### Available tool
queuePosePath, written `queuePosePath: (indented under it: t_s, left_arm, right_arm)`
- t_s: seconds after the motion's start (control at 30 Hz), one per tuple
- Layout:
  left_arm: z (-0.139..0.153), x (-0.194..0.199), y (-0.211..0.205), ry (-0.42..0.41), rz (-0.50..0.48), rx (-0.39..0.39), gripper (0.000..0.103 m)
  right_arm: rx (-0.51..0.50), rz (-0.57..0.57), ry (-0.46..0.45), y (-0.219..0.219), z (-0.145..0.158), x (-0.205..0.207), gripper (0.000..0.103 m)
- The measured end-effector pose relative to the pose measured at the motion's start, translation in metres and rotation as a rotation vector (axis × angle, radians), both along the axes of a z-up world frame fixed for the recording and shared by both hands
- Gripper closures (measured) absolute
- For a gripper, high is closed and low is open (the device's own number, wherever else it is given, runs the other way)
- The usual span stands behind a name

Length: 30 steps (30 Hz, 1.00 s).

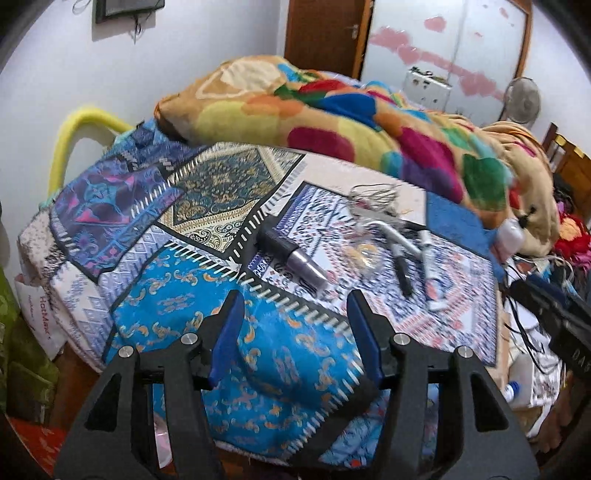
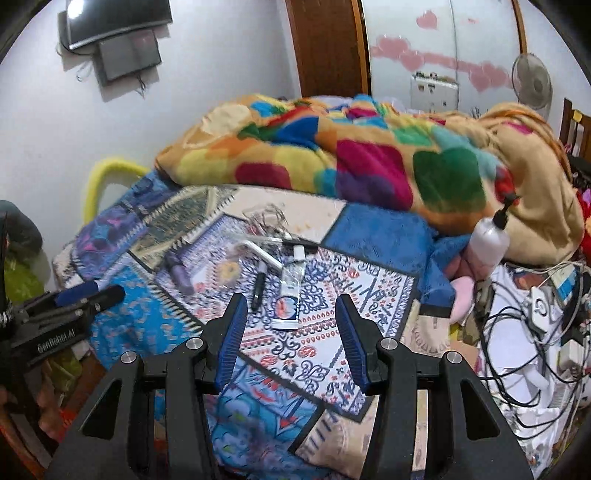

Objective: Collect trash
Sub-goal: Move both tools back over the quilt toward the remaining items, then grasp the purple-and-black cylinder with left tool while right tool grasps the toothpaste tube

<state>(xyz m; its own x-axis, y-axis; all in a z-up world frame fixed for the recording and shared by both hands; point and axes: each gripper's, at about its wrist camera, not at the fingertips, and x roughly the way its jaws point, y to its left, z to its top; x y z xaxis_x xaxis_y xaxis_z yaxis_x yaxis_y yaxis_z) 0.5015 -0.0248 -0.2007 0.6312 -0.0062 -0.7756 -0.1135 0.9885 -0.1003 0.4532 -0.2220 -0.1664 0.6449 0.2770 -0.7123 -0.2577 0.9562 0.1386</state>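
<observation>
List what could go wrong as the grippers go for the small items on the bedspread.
1. The squeezed white tube, black marker and bent white piece lie close together; the open right hand-held gripper may catch two at once.
2. The purple-capped marker is round and could roll on the soft patchwork bedspread if the open left hand-held gripper nudges it.

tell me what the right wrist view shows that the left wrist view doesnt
Only the right wrist view shows the dark screen on the wall whole, and the heap of white chargers and cables at the right. Only the left wrist view shows the white bag with red lettering by the left edge of the bed. Both show the patchwork bedspread with the purple tube, black marker and white tube, plus the colourful blanket. Both grippers, left and right, are open and empty.
</observation>
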Motion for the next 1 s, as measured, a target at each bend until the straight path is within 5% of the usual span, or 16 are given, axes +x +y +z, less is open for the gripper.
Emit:
queuePosePath:
  t_s: [0.5,0.73,0.83,0.9,1.0]
  left_arm:
    - [-0.07,0.086,0.009,0.077,0.052,-0.077,0.046]
    - [-0.074,0.097,-0.001,0.043,0.08,0.005,0.046]
    - [-0.074,0.097,-0.003,0.033,0.094,0.023,0.06]
    - [-0.074,0.097,-0.004,0.033,0.084,0.028,0.077]
    - [-0.069,0.087,-0.008,0.022,0.032,0.006,0.078]
  right_arm:
    - [0.001,-0.007,0.154,0.018,-0.072,0.068,0.057]
    - [-0.072,0.001,0.109,0.029,-0.073,0.072,0.062]
    - [-0.111,0.001,0.099,0.033,-0.074,0.071,0.078]
    - [-0.112,0.002,0.099,0.033,-0.074,0.071,0.078]
    - [-0.073,0.004,0.118,0.026,-0.073,0.073,0.078]
